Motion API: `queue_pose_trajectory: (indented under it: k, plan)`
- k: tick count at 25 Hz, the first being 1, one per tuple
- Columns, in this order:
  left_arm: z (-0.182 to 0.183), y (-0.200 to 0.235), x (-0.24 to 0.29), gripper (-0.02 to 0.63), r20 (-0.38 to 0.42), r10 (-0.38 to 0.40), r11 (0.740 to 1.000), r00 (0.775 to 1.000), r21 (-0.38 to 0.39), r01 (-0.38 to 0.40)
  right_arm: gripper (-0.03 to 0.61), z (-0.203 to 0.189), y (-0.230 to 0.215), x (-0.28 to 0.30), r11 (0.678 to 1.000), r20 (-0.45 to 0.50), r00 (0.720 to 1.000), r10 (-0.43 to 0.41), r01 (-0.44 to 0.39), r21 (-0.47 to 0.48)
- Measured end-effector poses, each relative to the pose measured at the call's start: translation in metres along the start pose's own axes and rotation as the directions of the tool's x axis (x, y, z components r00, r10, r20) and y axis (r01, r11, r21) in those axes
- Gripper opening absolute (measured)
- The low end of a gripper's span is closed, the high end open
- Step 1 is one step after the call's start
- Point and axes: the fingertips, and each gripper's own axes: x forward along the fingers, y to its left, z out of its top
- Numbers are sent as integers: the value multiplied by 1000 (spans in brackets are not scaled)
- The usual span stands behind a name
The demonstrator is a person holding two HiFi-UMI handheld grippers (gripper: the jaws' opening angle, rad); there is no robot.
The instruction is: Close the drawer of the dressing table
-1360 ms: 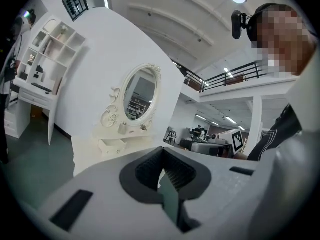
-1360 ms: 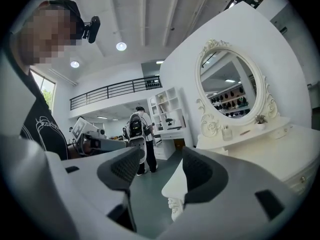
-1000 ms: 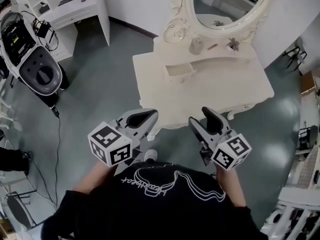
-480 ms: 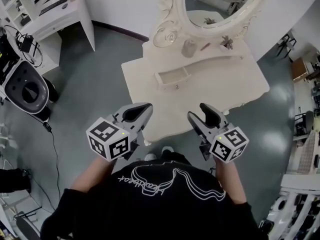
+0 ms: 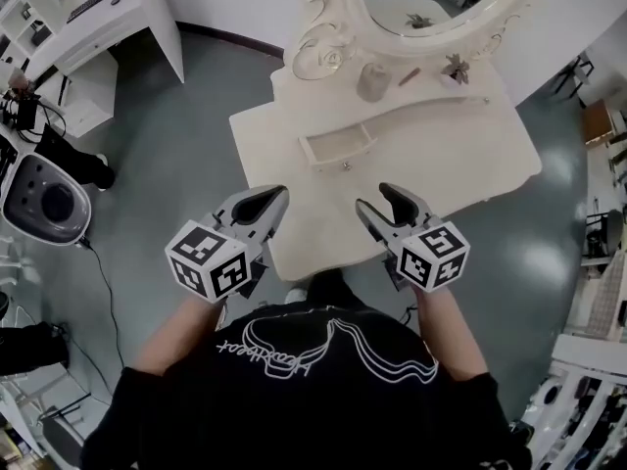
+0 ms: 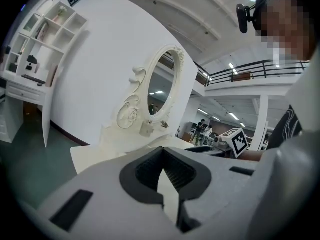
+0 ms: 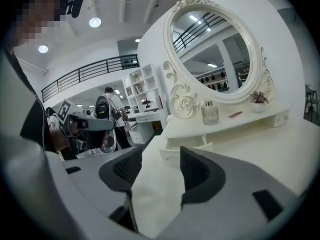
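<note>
While the boxy drawer (image 5: 338, 148) of the cream scroll-carved dressing table (image 5: 441, 155) juts open, my left gripper (image 5: 274, 196) is pinched closed, my right gripper (image 5: 375, 200) wide, empty, just narrowing.

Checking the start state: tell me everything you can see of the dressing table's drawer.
The drawer is small and cream-white like the dressing table, seemingly painted wood. It stands pulled out from under the raised shelf, level, looking empty, with a small knob on its front. Nothing but the table touches it.
</note>
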Motion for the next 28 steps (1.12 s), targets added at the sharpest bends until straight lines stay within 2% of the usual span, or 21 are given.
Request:
queue_pose_trajectory:
  k: [9, 24, 28]
  plan:
    - [-20, 48, 27, 3, -28, 93, 990, 995, -100, -96, 215, -28, -41, 51, 999, -96, 995, 1, 4, 55]
    - [-42, 90, 46, 3, -108, 185, 973, 977, -118, -198, 195, -59, -68, 104, 995, -195, 979, 58, -41, 92]
    - [-49, 94, 44, 3, -123, 204, 967, 971, -132, -220, 186, -68, -72, 111, 996, -224, 974, 44, -25, 85]
